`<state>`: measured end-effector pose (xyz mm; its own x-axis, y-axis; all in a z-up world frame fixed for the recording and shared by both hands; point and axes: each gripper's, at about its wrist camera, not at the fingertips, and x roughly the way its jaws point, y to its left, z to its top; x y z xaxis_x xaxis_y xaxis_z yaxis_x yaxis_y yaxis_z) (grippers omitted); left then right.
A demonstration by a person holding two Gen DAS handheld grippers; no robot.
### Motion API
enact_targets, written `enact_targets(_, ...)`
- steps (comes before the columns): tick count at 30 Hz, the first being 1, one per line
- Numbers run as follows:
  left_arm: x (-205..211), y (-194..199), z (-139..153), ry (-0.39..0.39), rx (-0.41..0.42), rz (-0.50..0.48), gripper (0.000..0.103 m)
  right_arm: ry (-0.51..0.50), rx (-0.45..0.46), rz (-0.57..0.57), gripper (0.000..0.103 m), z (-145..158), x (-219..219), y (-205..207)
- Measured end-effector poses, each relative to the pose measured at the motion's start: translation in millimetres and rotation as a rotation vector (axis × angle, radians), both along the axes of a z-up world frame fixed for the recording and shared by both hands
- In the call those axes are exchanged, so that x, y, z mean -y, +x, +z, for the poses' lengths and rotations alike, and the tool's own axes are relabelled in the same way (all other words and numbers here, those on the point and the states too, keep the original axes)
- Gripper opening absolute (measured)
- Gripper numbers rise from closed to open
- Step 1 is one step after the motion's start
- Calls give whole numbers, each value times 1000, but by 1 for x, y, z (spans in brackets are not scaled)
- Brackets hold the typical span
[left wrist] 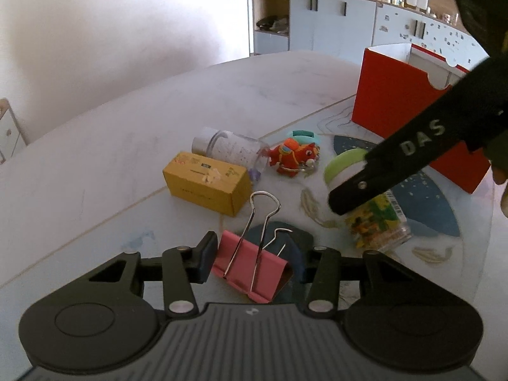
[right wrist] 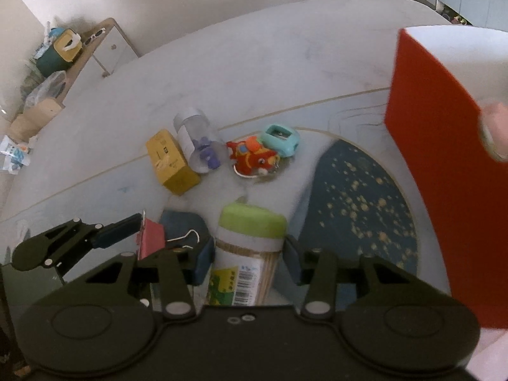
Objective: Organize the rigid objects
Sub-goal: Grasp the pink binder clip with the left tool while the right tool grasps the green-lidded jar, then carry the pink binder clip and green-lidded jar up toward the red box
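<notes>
A pink binder clip [left wrist: 250,263] with steel handles sits between the fingers of my left gripper [left wrist: 254,258], which is shut on its two sides. In the right wrist view the clip [right wrist: 150,238] shows at a finger [right wrist: 117,233] of that gripper. My right gripper [right wrist: 247,260] is shut on a clear toothpick jar [right wrist: 244,266] with a green lid [right wrist: 252,219]. In the left wrist view one finger [left wrist: 358,187] of the right gripper crosses the tilted jar [left wrist: 377,222].
On the pale table [left wrist: 127,133] lie a yellow box [left wrist: 206,181], a clear bottle [left wrist: 228,149], a red toy horse [left wrist: 293,157] and a teal sharpener [left wrist: 304,136]. An open red box [left wrist: 403,95] stands at the right, close to the right gripper. A blurred finger [right wrist: 495,133] shows at its edge.
</notes>
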<state>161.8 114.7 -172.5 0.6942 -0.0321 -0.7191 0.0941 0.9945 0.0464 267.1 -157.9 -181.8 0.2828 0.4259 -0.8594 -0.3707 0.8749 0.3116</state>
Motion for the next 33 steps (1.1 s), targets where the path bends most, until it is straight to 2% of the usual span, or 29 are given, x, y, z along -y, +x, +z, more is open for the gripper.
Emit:
enact_targets(7,6,-15,3,-58,-14,61,45,25,20,9,45,10,30,-24)
enact_targets(12,9,-27,10,-78,-12,119,22,51,23,4,44,19,55,-34)
enact_targets(16,15,-33,10,-55,-14,125,22,60,10,-4,44,21,70,-38)
enact_targets(23,13,-46,14,-73,-6,113,22,84,-26,14,44,23,85,-50)
enact_targets(25,11,-47,15,-76,-20,86,27,86,-35,17,44,23,88,-54)
enact_targets(26,9,-47,15,-80,-25,73,34,87,-38,16,44,23,89,-56)
enact_targets(27,7,-48,15,-85,-26,59,49,88,-42,13,44,22,90,-57)
enact_targets(28,4,-49,16,-86,-20,46,58,88,-47,11,44,21,91,-59)
enact_targets(29,2,-51,18,-84,-6,40,72,87,-52,7,44,21,91,-60)
enact_targets(31,-2,-52,20,-93,3,9,74,82,-59,1,44,20,91,-61)
enact_targets(33,-4,-49,17,-89,-27,-48,74,80,-61,-2,44,21,92,-63)
